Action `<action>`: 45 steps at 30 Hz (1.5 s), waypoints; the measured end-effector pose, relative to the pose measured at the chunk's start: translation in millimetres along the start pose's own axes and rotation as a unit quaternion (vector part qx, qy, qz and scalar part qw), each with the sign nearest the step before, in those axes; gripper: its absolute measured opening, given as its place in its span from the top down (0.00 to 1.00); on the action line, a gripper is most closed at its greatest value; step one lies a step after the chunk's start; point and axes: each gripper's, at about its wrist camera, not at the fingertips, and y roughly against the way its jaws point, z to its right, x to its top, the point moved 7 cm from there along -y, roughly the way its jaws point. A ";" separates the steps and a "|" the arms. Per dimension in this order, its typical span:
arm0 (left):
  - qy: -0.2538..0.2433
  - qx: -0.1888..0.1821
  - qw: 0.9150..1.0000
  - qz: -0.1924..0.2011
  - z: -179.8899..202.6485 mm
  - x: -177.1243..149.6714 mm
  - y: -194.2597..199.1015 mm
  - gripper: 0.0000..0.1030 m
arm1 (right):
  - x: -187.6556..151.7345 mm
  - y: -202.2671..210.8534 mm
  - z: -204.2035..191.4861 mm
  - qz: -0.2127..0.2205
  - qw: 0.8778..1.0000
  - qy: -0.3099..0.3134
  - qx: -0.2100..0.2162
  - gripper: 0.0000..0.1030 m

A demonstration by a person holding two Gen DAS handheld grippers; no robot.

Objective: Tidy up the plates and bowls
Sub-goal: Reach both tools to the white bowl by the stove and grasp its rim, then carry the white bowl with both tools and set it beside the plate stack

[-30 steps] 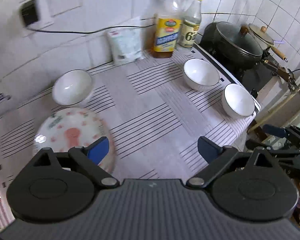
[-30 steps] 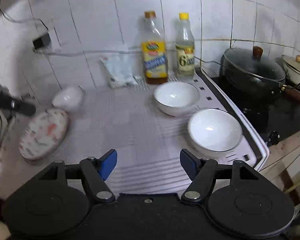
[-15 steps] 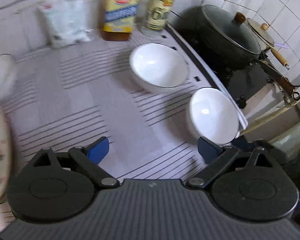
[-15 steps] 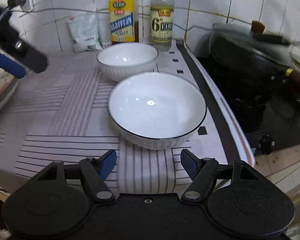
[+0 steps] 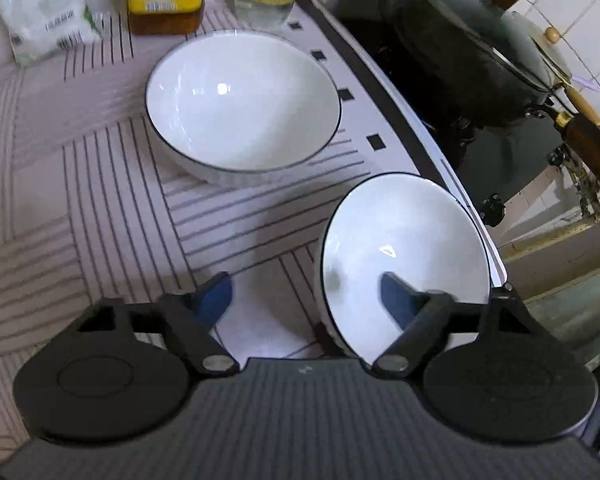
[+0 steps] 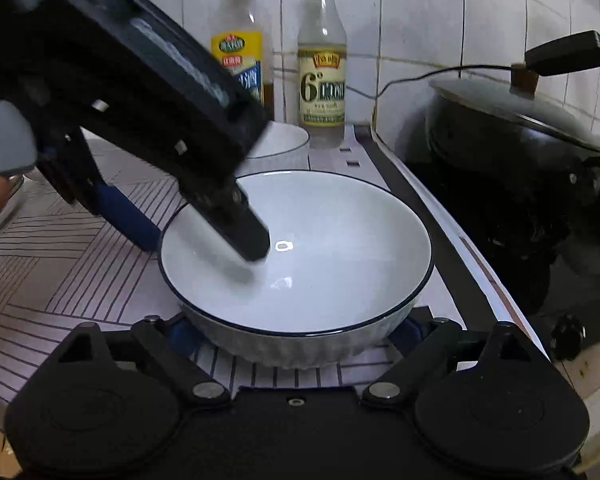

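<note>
A second ago I see the whole counter from up high, with the flowery plate and all the bowls far off. Now both my claws are down low at the near bowl (image 6: 296, 252), which sits on the striped cloth (image 5: 100, 184) at the edge next to the stove (image 5: 512, 152).

My left claw (image 5: 306, 298) has just been closing a bit. It is about half open. Its rim side is between the fingers: one finger (image 6: 244, 236) is inside the bowl and the other (image 6: 128, 216) is outside, on the cloth side. I cannot tell if the pads press on the rim yet.

My right claw (image 6: 296, 334) has just been opening. It is wide now, and the bowl's front sits between its two blue tips. I cannot tell if the tips touch it.

The far bowl (image 5: 242, 106) is on the cloth too, just behind the near one, in front of two bottles (image 6: 322, 60).
</note>
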 end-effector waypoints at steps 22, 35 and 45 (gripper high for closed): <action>-0.042 0.029 0.998 0.027 -11.3 -22.8 44.4 0.77 | 14.2 27.5 -39.0 0.034 0.997 0.051 0.051 0.10; 0.033 0.110 0.991 0.066 -105.4 -47.3 113.7 0.77 | 43.8 19.6 -142.6 0.065 0.970 0.142 0.187 0.10; 0.085 0.141 0.984 0.060 -164.1 -50.5 119.9 0.77 | 57.3 -18.3 -192.7 0.044 0.954 0.173 0.241 0.10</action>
